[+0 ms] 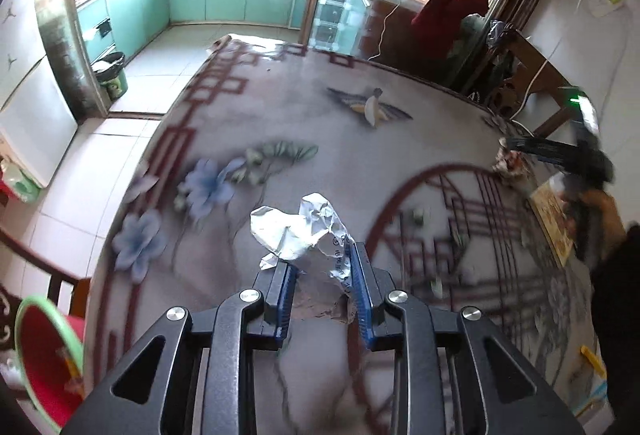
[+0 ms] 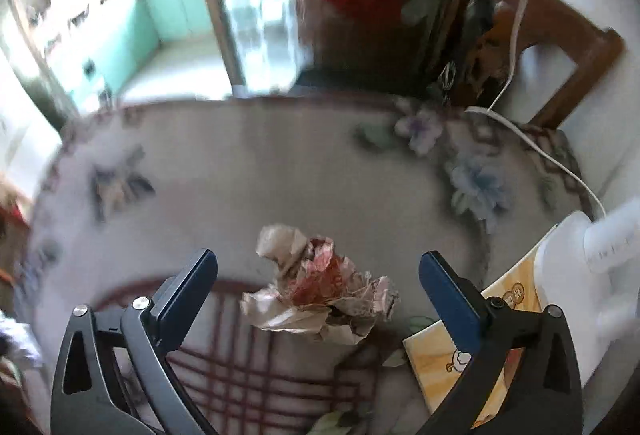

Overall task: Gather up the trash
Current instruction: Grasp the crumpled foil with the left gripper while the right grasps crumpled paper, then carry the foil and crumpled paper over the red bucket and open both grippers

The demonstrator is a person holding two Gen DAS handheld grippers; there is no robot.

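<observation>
My left gripper (image 1: 322, 267) is shut on a crumpled silver foil wrapper (image 1: 304, 231), held above the patterned tablecloth (image 1: 280, 115). My right gripper (image 2: 318, 267) is open, its jaws wide apart on either side of a crumpled brown and red paper wrapper (image 2: 320, 287) that lies on the table (image 2: 260, 163). In the left wrist view the right gripper (image 1: 510, 151) shows at the far right, over the same crumpled paper (image 1: 508, 165).
A red bin with a green rim (image 1: 44, 359) stands low at the left beside the table. A yellow picture book (image 2: 452, 355) and a white device with a cable (image 2: 580, 267) lie on the table at the right. Wooden chairs (image 2: 560, 47) stand behind.
</observation>
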